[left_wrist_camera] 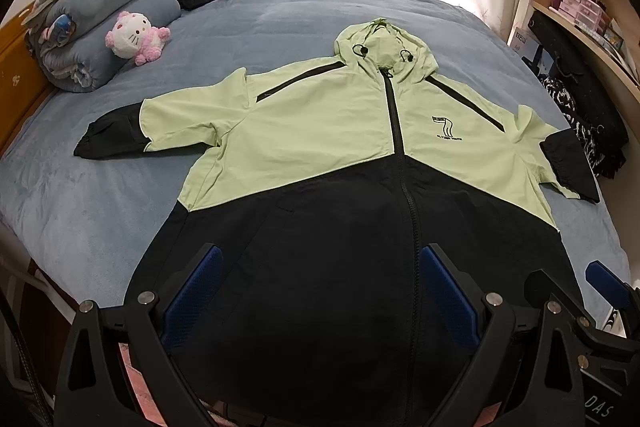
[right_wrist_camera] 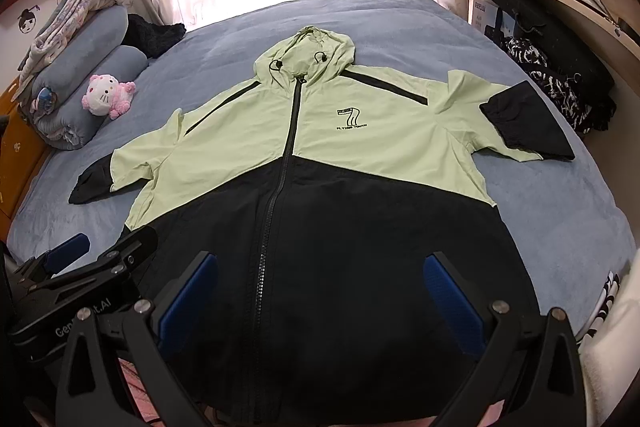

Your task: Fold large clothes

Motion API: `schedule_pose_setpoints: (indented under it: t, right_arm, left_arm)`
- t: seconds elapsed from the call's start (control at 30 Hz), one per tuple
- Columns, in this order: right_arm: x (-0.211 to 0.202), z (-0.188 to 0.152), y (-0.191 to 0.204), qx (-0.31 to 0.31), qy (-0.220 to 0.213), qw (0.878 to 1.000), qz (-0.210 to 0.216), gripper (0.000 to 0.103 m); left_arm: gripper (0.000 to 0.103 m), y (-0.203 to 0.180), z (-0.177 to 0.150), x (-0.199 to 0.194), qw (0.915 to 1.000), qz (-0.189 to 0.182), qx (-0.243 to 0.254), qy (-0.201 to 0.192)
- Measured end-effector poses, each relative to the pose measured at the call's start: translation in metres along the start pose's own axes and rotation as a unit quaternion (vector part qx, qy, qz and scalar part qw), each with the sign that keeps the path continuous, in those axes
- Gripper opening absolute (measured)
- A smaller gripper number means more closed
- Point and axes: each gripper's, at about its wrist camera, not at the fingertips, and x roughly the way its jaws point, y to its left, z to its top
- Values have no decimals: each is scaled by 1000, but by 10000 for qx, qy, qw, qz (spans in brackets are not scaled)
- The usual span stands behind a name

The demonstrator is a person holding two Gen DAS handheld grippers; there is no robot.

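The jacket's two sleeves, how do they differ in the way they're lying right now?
The left sleeve lies flat, stretched straight out sideways, while the right sleeve is bunched and creased near the shoulder. The left sleeve's black cuff tapers narrow; the right sleeve's black cuff looks wide and puffed. The left sleeve points toward the rolled blankets, the right sleeve toward the shelf side. Both are light green with black ends, resting on the blue bed cover, untouched by either gripper.

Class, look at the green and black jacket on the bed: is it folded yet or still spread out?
Spread out. The jacket lies flat, front up and zipped, on the bed, both sleeves out to the sides, hood flat above the collar, nothing turned over.
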Motion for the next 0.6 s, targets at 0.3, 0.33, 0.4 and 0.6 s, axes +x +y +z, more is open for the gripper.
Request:
schedule_pose_setpoints:
  t: [0.3, 0.33, 0.4, 0.6]
  right_arm:
    - [0, 0, 0, 10, 8, 10000, 8, 103]
    - [0, 1, 0, 11, 8, 10000, 8, 103]
    - [0, 0, -1, 10, -5, 10000, 7, 103]
    - [-2, 2, -1, 26, -47, 10000, 34, 103]
  left_arm:
    - [97, 0, 1, -1, 10000, 3, 18, -21]
    - [97, 0, 1, -1, 10000, 2, 21, -21]
    - [97, 0, 1, -1, 10000, -1, 13, -25]
    - [97, -2, 3, -3, 9999, -21, 43, -91]
